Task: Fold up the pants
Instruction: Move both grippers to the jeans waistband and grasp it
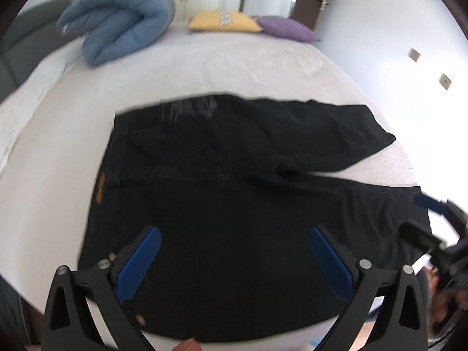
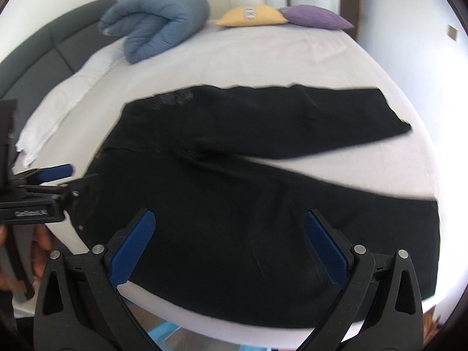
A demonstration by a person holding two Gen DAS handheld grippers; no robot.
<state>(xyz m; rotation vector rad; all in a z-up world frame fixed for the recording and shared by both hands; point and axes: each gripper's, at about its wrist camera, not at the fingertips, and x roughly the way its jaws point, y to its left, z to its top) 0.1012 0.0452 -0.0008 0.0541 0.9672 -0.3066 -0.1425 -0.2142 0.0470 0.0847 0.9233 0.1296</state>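
- I hold the left gripper [image 1: 234, 234] and right gripper [image 2: 229, 219] low over the near edge, fingers spread wide, gripping nothing.
- Black pants [image 1: 234, 193] lie flat on the white bed [image 1: 204, 67], legs pointing right.
- Far beyond: blue duvet [image 1: 120, 20], yellow pillow [image 1: 225, 22], purple pillow [image 1: 288, 29].

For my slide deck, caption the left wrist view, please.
Open left gripper poised over black pants spread flat on a white bed.

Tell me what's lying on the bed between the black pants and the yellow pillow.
Nothing lies there: only bare white sheet runs from the black pants to the yellow pillow. The right wrist view shows it best; the blue duvet sits off to the left.
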